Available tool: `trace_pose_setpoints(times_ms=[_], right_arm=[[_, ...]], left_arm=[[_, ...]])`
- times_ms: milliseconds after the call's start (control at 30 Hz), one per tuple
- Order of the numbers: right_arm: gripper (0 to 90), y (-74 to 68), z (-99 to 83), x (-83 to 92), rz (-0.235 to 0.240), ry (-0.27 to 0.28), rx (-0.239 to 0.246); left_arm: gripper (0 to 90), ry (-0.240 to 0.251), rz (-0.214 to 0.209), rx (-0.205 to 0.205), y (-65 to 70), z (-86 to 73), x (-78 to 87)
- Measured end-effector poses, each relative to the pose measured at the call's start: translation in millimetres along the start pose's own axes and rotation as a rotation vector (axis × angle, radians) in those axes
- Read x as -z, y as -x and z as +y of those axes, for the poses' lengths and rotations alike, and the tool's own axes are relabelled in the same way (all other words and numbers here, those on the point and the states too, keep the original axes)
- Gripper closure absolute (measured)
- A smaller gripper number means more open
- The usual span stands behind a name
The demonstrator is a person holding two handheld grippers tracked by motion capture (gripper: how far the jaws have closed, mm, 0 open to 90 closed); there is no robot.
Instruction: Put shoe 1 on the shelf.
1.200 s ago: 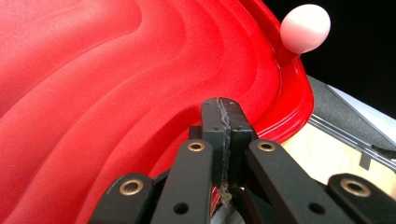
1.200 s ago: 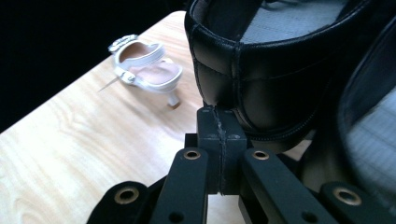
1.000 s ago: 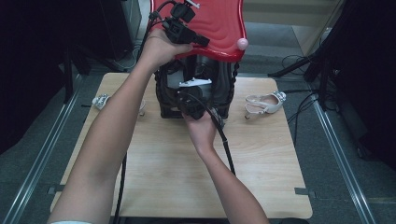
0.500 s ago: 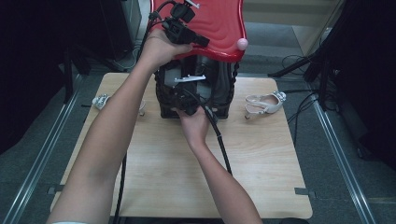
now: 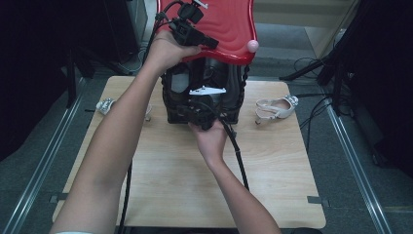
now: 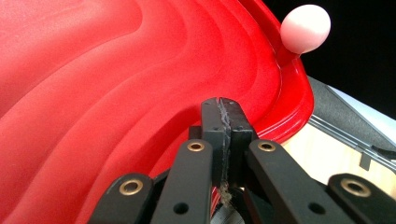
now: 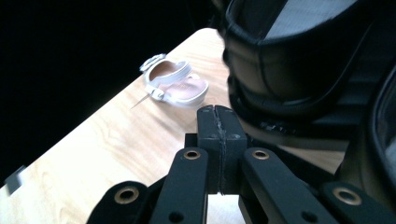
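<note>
While the left gripper sat up against the raised red lid, jaws fully shut, whether it pinched the lid's edge I couldn't tell. Lid stood open above the black case at the table's far middle. Right gripper, jaws pressed together on nothing, was at the case's front. One white sandal lay right of the case.
</note>
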State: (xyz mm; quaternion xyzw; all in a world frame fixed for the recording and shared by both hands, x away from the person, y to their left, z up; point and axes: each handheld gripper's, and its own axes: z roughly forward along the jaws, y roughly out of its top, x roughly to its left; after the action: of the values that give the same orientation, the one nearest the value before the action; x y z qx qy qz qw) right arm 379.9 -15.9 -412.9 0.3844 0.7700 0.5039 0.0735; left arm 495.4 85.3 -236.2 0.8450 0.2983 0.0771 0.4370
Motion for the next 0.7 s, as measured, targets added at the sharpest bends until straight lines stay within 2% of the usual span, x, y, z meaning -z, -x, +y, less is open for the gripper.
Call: trace_pose_setpoints(times_ms=[200, 567, 700], right_arm=[[90.0, 4.1, -13.5, 11.9, 0.018, -0.004, 0.014], [90.0, 31.4, -36.7, 28.3, 0.024, -0.016, -0.037], [90.0, 43.3, -41.5, 31.7, 0.014, -0.008, -0.075]], left_arm=[[89.7, -0.001, -0.002, 0.001, -0.2, -0.1, 0.2], [89.7, -0.001, -0.004, 0.005, -0.4, 0.0, 0.1], [89.7, -0.002, -0.006, 0.009, -0.8, 0.1, 0.1]])
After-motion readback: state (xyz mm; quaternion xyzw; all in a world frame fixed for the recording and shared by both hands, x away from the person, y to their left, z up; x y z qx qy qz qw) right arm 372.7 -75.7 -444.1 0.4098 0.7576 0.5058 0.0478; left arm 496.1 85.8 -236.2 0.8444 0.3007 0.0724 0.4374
